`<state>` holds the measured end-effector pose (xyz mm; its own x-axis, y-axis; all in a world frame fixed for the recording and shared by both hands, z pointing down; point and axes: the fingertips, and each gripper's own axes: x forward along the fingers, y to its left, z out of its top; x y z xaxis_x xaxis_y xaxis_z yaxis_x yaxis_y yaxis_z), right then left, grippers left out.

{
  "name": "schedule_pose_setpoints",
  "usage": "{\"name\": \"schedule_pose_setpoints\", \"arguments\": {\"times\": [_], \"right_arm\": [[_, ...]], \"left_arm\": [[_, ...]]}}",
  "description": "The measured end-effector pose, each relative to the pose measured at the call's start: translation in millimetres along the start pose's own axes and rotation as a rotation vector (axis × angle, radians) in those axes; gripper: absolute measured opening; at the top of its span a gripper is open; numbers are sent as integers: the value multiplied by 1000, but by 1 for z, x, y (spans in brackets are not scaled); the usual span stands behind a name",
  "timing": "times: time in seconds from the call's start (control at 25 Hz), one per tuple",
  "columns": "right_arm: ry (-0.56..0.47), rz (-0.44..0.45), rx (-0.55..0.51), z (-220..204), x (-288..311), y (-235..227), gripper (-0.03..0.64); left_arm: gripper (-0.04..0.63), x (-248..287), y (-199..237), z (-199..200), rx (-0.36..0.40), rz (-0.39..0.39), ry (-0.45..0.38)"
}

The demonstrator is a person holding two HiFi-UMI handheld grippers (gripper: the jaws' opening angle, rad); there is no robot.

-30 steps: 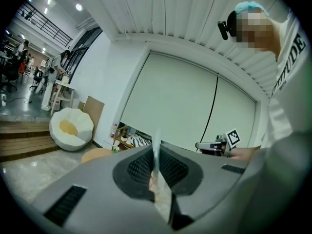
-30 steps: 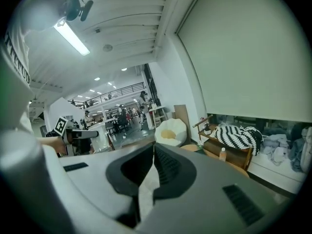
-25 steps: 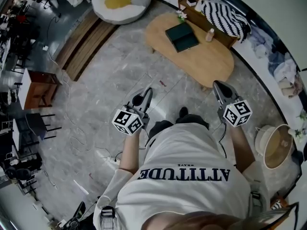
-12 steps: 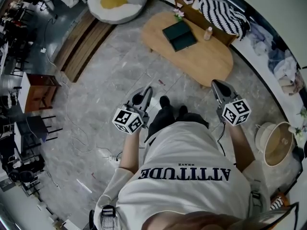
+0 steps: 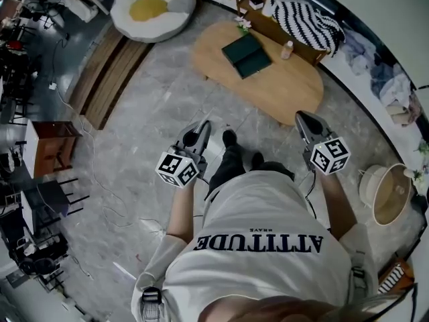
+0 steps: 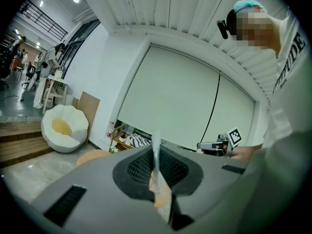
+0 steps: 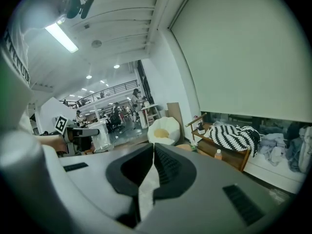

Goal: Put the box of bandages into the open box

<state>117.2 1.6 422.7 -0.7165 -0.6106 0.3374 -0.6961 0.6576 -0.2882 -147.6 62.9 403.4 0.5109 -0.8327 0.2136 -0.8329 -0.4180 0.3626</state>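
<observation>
**On the oval wooden table [image 5: 295, 89], a box lies open**

Grey marble floor [image 5: 154, 113] all round the table. Dark green open box [image 5: 247, 55] on the table's left half, contents unclear. Short of the table, left gripper [image 5: 205, 126] and right gripper [image 5: 303, 118]: jaws pressed together, nothing pinched.

Ahead of us we see a table [image 5: 281, 89] with the open box [image 5: 247, 54] lying on it, a bottle [image 5: 287, 49] just right of it, and a beanbag [image 5: 151, 9] well left.
</observation>
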Motion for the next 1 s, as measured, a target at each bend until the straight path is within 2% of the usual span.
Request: {"name": "schedule_pose_setpoints", "arguments": {"times": [0.36,0.76,1.0], "right_arm": [[14,-98,29,21,67,-2,23],[2,-186,29,48,122,0,23],[-13,-240,35,59,144,2,23]], "left_arm": [[31,41,73,33,-2,-88,28],[31,78,137,64,21,-194,50],[31,90,167,70,13,-245,65]]}}
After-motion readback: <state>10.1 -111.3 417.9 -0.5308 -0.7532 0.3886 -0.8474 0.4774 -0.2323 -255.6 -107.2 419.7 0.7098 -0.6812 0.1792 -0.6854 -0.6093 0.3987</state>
